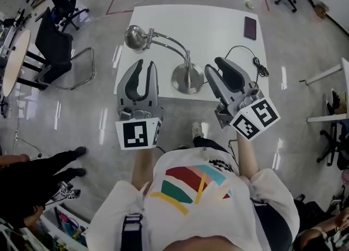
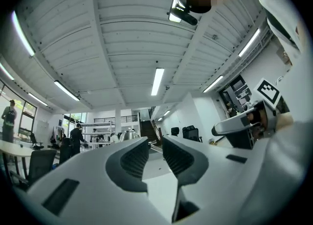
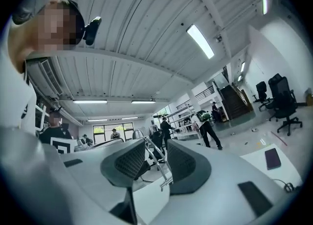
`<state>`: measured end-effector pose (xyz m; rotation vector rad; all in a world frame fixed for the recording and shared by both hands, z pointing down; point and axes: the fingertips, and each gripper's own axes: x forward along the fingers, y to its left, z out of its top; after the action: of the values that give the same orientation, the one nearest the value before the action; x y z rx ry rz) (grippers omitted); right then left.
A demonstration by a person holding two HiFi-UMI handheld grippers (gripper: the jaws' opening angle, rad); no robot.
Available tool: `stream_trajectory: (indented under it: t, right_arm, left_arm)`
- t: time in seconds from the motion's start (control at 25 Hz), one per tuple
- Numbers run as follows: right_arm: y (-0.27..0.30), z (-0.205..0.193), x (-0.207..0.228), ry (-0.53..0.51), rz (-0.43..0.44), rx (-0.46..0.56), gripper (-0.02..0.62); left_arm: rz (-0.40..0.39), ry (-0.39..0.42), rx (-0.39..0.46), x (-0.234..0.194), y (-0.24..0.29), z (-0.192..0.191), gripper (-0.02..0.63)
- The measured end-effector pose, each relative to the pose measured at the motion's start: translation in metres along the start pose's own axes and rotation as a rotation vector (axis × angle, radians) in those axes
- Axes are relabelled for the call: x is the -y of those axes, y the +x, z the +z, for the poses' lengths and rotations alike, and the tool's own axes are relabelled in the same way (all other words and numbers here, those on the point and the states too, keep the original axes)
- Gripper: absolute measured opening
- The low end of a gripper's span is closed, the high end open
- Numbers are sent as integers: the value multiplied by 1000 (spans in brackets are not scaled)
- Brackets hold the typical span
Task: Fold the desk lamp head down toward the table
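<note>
A chrome desk lamp stands on the white table [image 1: 218,21], its round base [image 1: 187,78] near the front edge. Its curved arm [image 1: 170,44] rises to the left and ends in the dome head [image 1: 135,37]. My left gripper [image 1: 145,64] hovers left of the base, open with nothing between its pads [image 2: 134,158]. My right gripper [image 1: 215,65] hovers right of the base, also open and empty. Neither touches the lamp. In the right gripper view the lamp arm [image 3: 155,163] shows far off through the gap of the right gripper [image 3: 155,151]. The lamp head [image 2: 128,133] shows above the left gripper [image 2: 155,146].
A dark phone [image 1: 250,27] lies at the table's far right corner, and a black cable [image 1: 256,61] runs along its right side. Black chairs [image 1: 54,42] stand to the left of the table. A person's legs [image 1: 49,168] are at the lower left.
</note>
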<state>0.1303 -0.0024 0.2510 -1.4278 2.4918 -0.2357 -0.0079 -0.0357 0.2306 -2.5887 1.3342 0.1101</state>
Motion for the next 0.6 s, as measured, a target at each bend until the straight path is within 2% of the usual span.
stream_trajectory:
  t: [0.12,0.2,0.28,0.4,0.52,0.6]
  right_arm:
    - [24,15,15,-40,84,2,123]
    - [38,20,20,-58,171,-17,147]
    - [56,19,23,-111,264,-72,149]
    - [93,-4,4,-261,398,-192,149]
    - [117,-20,-7,-371,403,-230,147]
    - [126,-26,-4,-358,401,-254,149]
  left_arm:
    - [45,11,-13,-4,20,1,165]
    - [74,43,-21,-2,37,2,167]
    - [90,71,-15,-1,58,5,167]
    - [98,106,-25,-21,70,1,166]
    - [73,90,-41,-34,68,-3,166]
    - [18,103,-60,-33,71,-8,166]
